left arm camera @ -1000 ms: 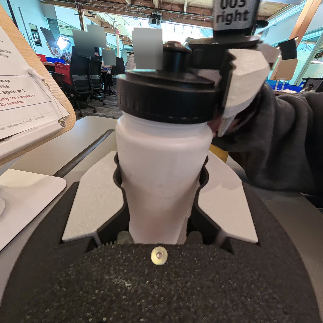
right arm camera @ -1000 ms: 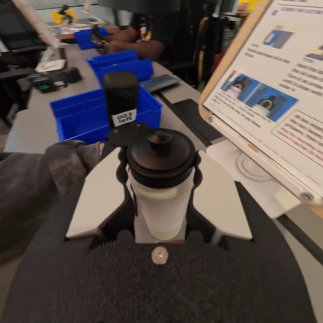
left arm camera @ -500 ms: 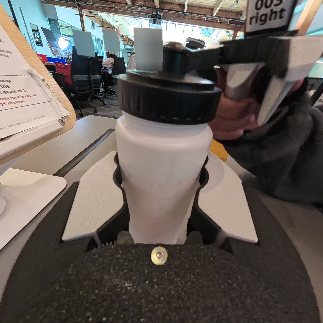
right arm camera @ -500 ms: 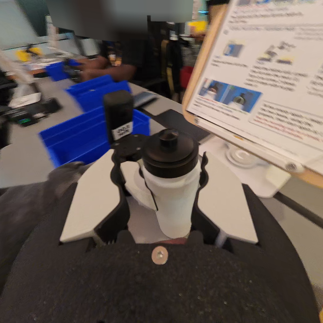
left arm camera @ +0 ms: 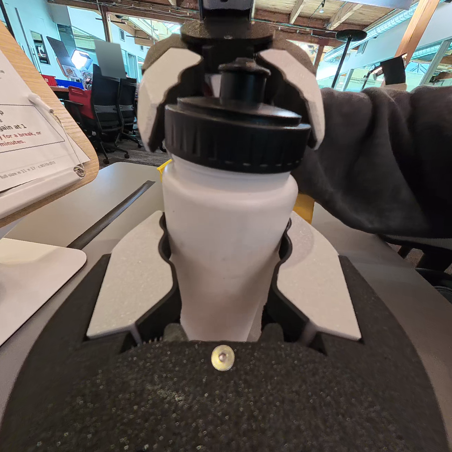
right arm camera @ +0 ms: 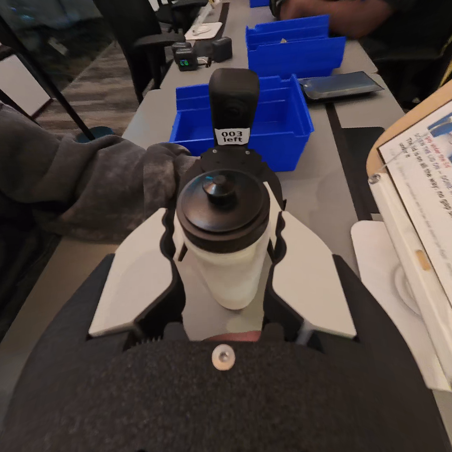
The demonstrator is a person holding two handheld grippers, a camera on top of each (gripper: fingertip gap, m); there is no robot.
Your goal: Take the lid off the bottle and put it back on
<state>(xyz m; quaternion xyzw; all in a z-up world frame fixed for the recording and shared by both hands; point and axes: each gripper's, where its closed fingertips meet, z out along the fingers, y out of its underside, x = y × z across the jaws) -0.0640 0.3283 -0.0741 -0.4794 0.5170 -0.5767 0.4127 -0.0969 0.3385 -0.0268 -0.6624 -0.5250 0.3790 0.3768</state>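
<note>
A white bottle (left arm camera: 230, 232) with a black ribbed lid (left arm camera: 234, 144) stands upright on the grey table. My left gripper (left arm camera: 226, 217) is shut on the bottle's body below the lid. My right gripper (left arm camera: 233, 137) reaches in from the far side, level with the lid. In the right wrist view the right gripper (right arm camera: 225, 215) has a finger on each side of the lid (right arm camera: 220, 220), with a narrow gap showing on both sides, so it is open. The lid sits on the bottle (right arm camera: 227, 276). The bottle's base is hidden in the left wrist view.
A wooden board with printed sheets (left arm camera: 36, 146) stands on a white base (left arm camera: 29, 269) beside the bottle; it also shows in the right wrist view (right arm camera: 415, 220). Blue bins (right arm camera: 281, 122), black devices (right arm camera: 195, 53) and a dark pouch (right arm camera: 337, 85) lie farther along the table (right arm camera: 313, 195). A grey sleeve (right arm camera: 85, 183) rests beside the bottle.
My right gripper let go of the lid, swung off to the side, and has come back over it with a finger on each side. The left gripper and bottle have not moved.
</note>
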